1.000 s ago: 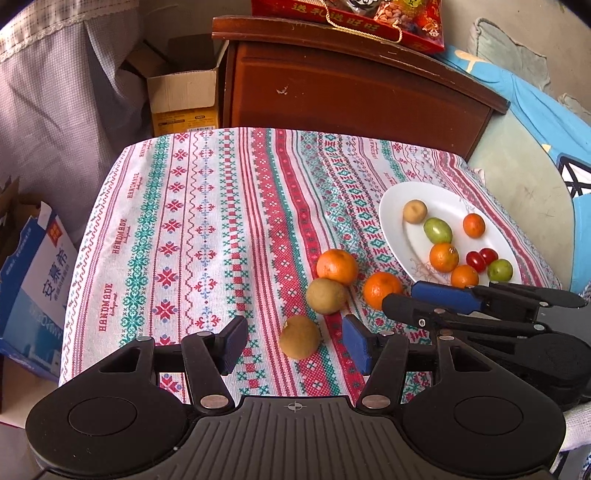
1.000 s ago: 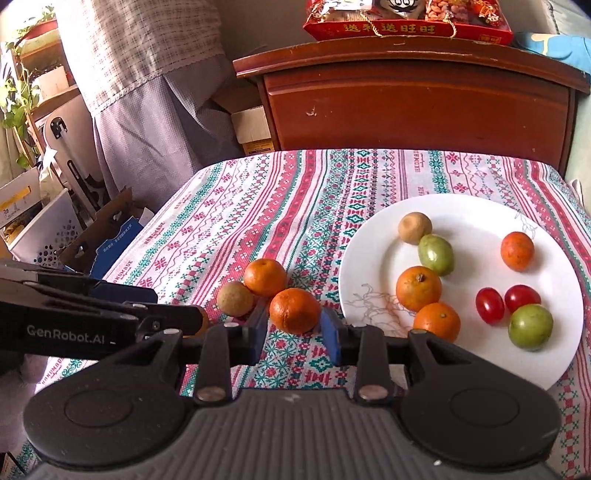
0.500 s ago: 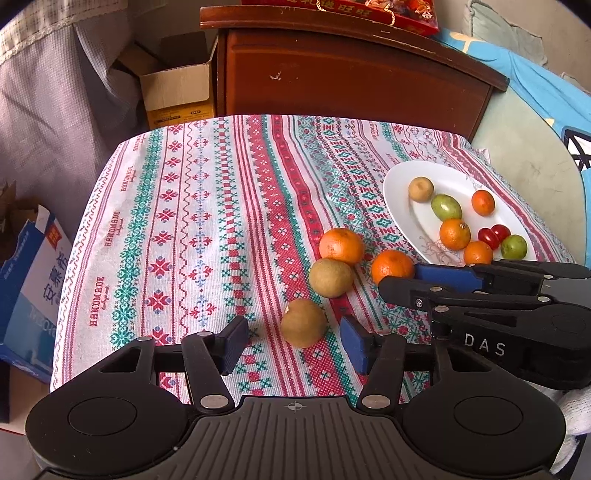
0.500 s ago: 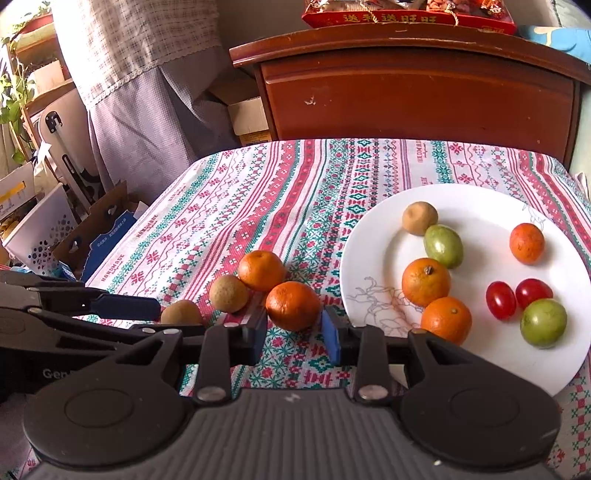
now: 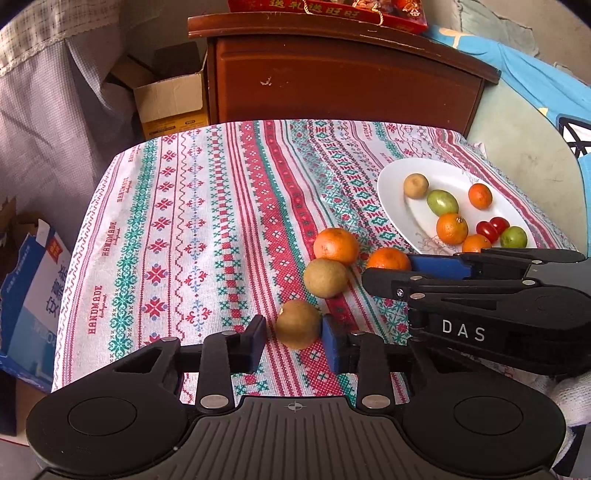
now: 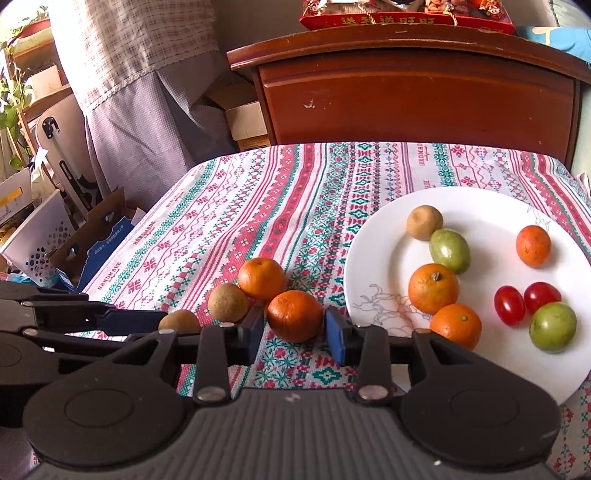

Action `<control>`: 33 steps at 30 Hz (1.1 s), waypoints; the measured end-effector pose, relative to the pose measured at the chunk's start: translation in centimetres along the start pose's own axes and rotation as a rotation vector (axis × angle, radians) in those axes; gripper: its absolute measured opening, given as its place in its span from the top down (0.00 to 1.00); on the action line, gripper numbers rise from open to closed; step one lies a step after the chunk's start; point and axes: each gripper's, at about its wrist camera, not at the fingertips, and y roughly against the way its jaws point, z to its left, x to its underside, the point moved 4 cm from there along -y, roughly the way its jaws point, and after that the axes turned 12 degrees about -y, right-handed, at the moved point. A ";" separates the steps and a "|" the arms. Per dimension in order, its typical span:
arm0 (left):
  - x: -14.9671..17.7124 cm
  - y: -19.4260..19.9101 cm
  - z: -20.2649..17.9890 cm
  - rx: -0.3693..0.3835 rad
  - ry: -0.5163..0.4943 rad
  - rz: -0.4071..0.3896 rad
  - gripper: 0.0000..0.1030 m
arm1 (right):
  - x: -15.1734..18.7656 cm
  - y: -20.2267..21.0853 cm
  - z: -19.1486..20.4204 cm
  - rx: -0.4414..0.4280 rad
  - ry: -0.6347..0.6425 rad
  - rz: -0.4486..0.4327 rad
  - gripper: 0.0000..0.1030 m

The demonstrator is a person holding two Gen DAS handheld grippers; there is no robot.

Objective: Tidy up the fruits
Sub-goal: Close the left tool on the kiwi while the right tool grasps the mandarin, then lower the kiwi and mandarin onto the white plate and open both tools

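Observation:
On the patterned tablecloth (image 5: 192, 221) my left gripper (image 5: 294, 334) has its jaws closing onto a small brown fruit (image 5: 297, 326), with a blue pad at each side of it. Just to the right, my right gripper (image 6: 294, 328) is shut on an orange (image 6: 294, 315) that rests on the cloth. From the left wrist view this right gripper (image 5: 388, 269) reaches in from the right. A second orange (image 5: 335, 245) and another brown fruit (image 5: 325, 277) lie loose just beyond. A white plate (image 6: 487, 229) at the right holds several oranges, green fruits and two red tomatoes.
A dark wooden cabinet (image 5: 343, 85) stands behind the table with a red gift box (image 5: 328, 9) on top. An open cardboard box (image 5: 170, 99) and a blue carton (image 5: 33, 295) sit on the floor at the left. A white-gloved hand (image 5: 569, 402) shows at the right edge.
My left gripper's jaws have narrowed from wide apart to the sides of the brown fruit. The right gripper stays shut on the orange in the same spot.

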 end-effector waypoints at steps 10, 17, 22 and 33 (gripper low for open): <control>-0.2 0.3 0.0 0.013 0.034 -0.003 0.78 | -0.3 0.9 0.5 -0.008 0.011 -0.007 0.69; -2.3 1.7 -0.4 0.035 0.063 -0.062 0.78 | -3.0 3.3 -0.1 -0.011 -0.020 -0.088 0.69; -4.4 2.2 -1.7 0.056 0.049 -0.116 0.78 | -5.2 5.2 -1.8 0.006 -0.066 -0.142 0.69; -8.2 2.3 -3.7 0.114 0.057 -0.208 0.78 | -8.5 7.9 -6.2 0.041 -0.145 -0.194 0.69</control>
